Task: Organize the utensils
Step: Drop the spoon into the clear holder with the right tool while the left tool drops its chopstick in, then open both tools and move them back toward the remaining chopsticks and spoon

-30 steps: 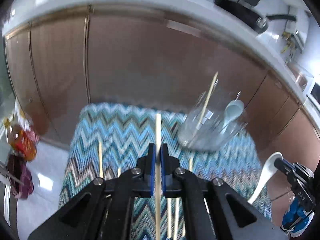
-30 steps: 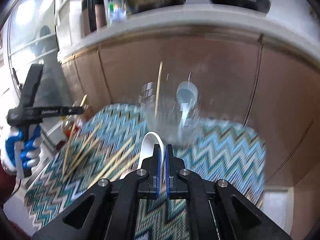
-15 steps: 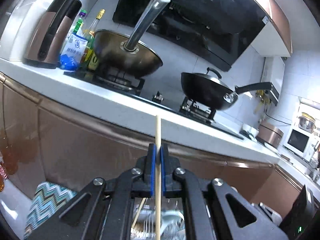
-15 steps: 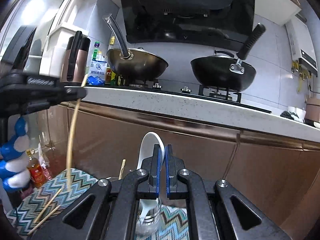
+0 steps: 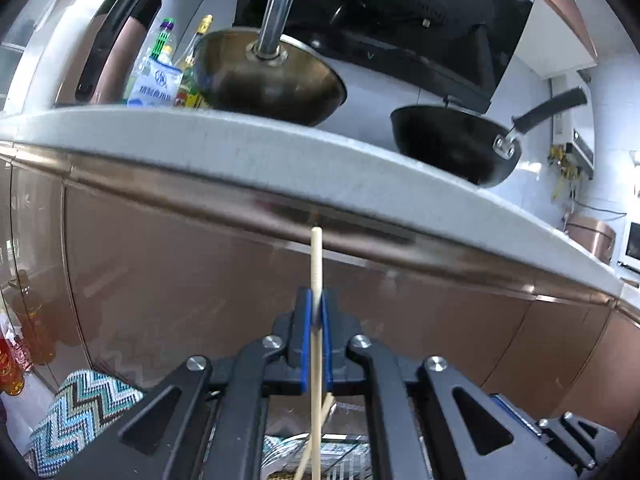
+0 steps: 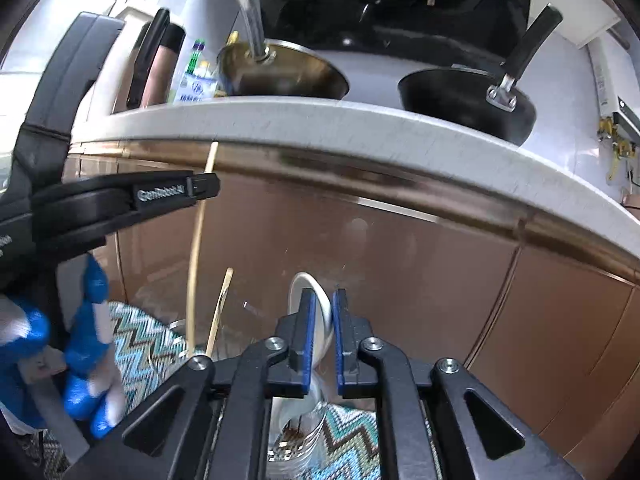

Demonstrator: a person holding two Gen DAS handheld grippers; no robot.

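Note:
My left gripper [image 5: 316, 312] is shut on a wooden chopstick [image 5: 316, 264] held upright; its lower end reaches down toward a clear glass holder [image 5: 296, 456] at the bottom edge, beside another chopstick. The right wrist view shows the left gripper [image 6: 200, 188] from the side with that chopstick [image 6: 196, 272] hanging over the glass. My right gripper [image 6: 320, 320] has its jaws slightly parted around a white ceramic spoon [image 6: 310, 304], which stands upright with its handle down in the glass holder [image 6: 296, 440]. A second chopstick [image 6: 219, 312] leans in the glass.
A chevron-patterned cloth [image 5: 76, 412] covers the low table, seen also in the right wrist view [image 6: 140, 344]. A brown cabinet front [image 5: 200, 272] and white counter edge [image 5: 320, 156] rise just behind. Pans [image 5: 452, 148] and bottles [image 5: 160, 76] sit on the counter.
Both grippers tilted up from the table, then lowered closer to the cabinet and over the glass. The right jaws have parted slightly around the spoon, which now stands in the glass.

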